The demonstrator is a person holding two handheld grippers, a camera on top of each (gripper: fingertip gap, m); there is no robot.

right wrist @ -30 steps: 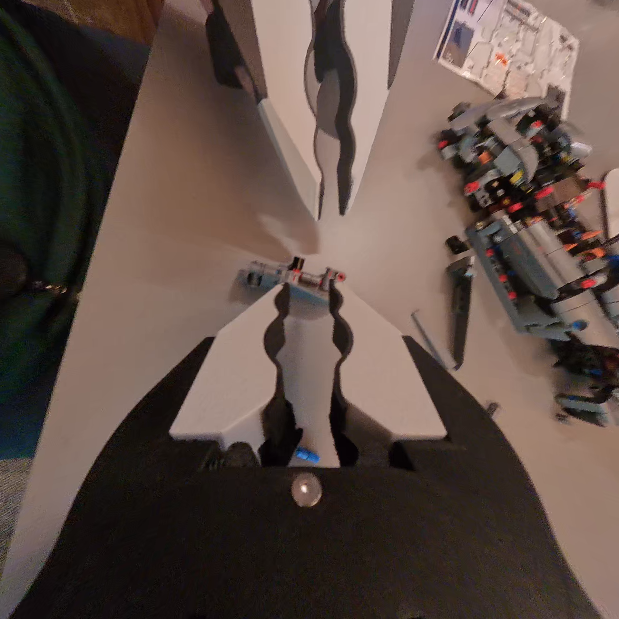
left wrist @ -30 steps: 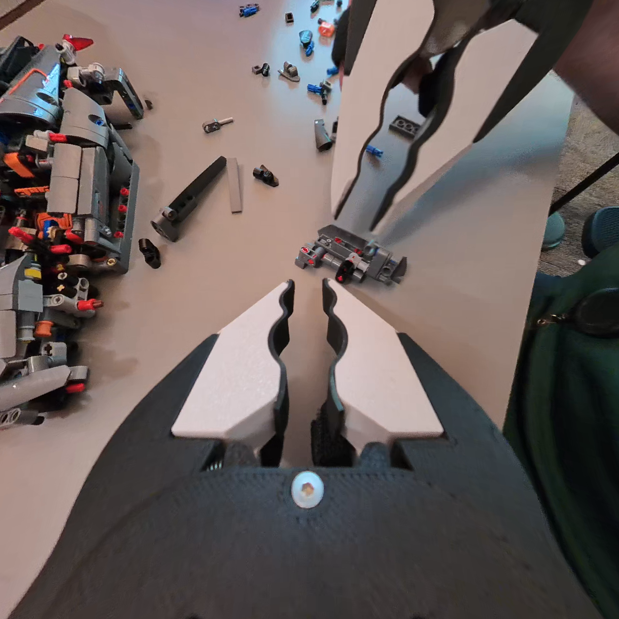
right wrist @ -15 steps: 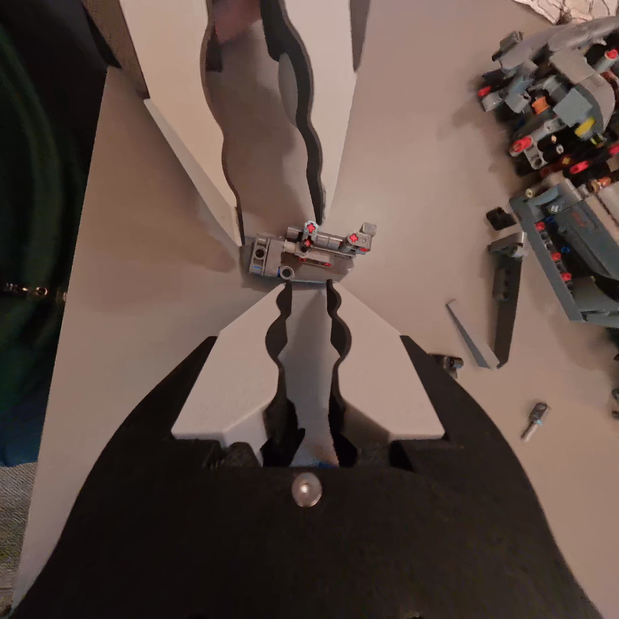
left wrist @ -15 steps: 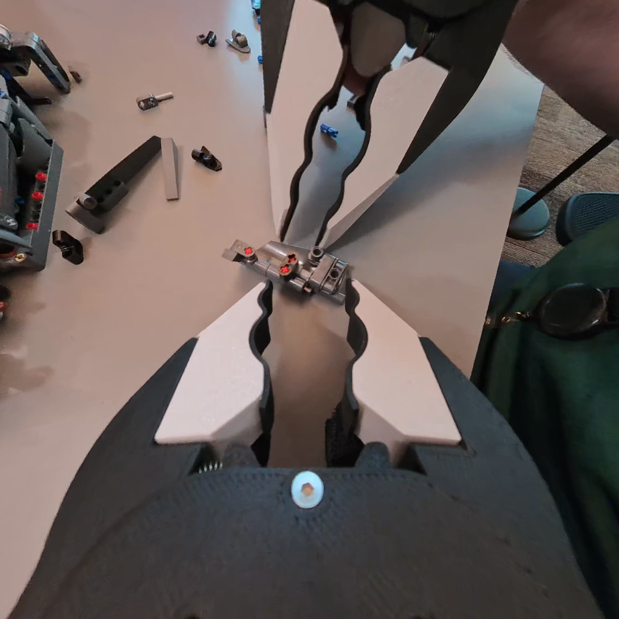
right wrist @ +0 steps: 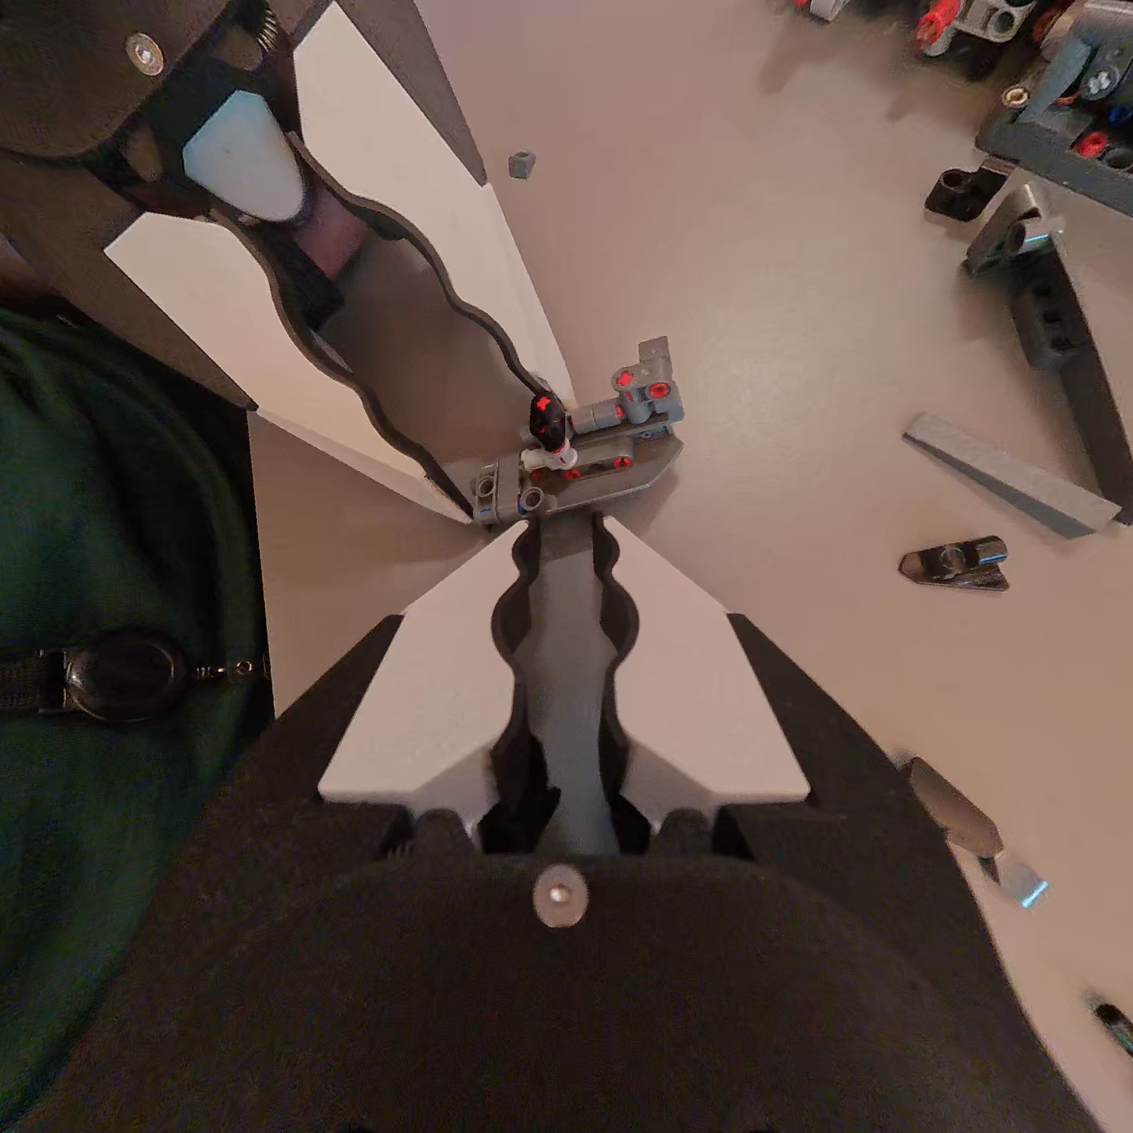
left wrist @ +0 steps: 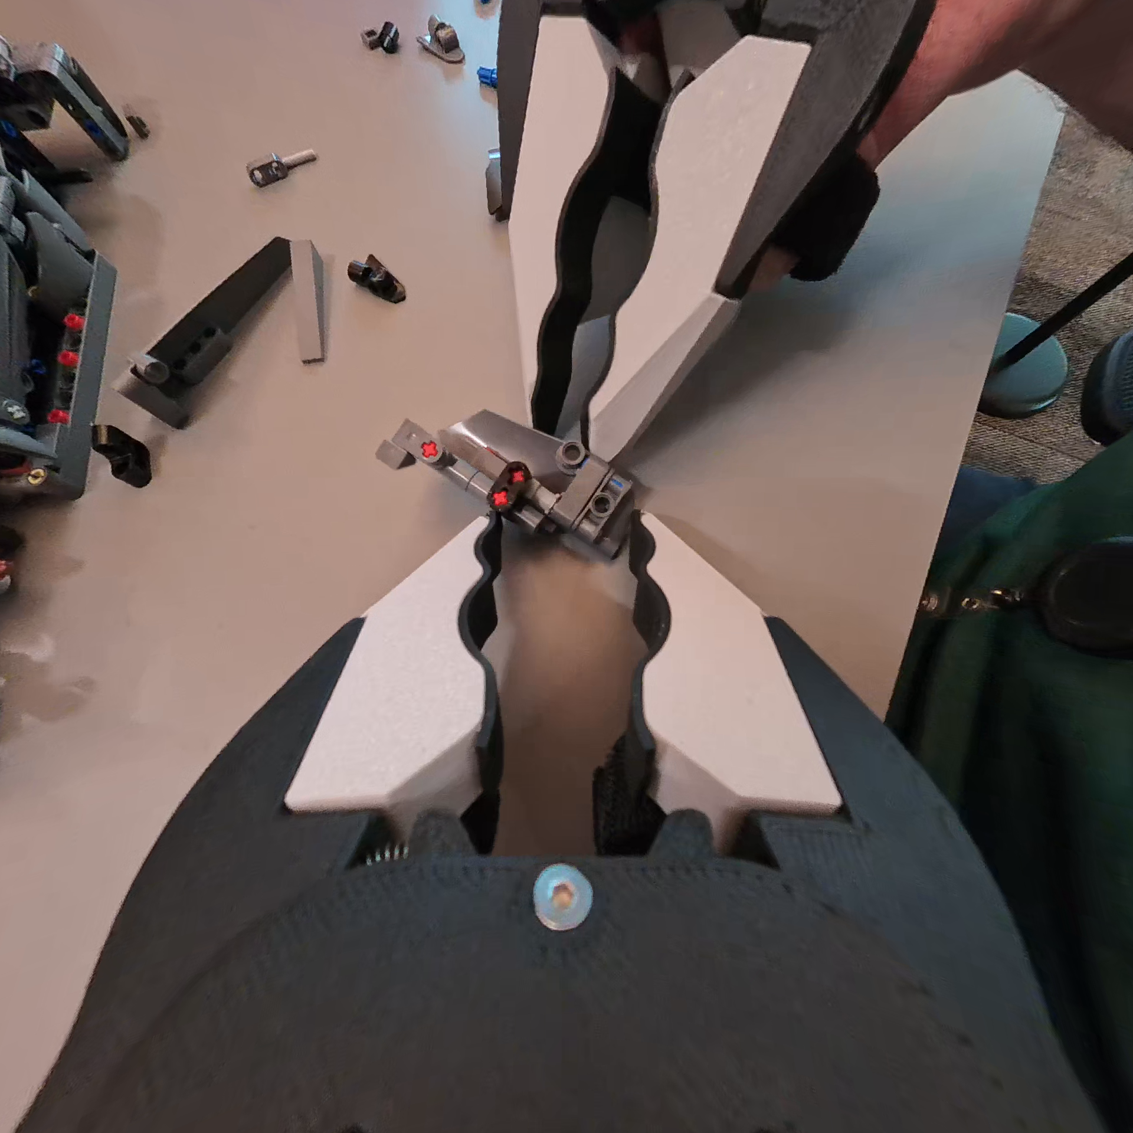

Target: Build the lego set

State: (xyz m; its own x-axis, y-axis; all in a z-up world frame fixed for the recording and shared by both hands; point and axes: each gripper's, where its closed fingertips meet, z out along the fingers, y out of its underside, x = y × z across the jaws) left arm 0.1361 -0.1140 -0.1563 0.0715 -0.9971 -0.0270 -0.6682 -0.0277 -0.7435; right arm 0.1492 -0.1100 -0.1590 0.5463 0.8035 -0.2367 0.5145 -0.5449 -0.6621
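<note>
My left fingers (left wrist: 555,527) were clamped on the subassembly (left wrist: 527,481), its boxy end; my right fingers (right wrist: 564,521) pinched its grey plate from the other side — it was raised off the counter (left wrist: 276,552). Half a second earlier it lay flat. Next, I judged: carry it to the model (left wrist: 43,343) — keeping both grips steady.
</note>
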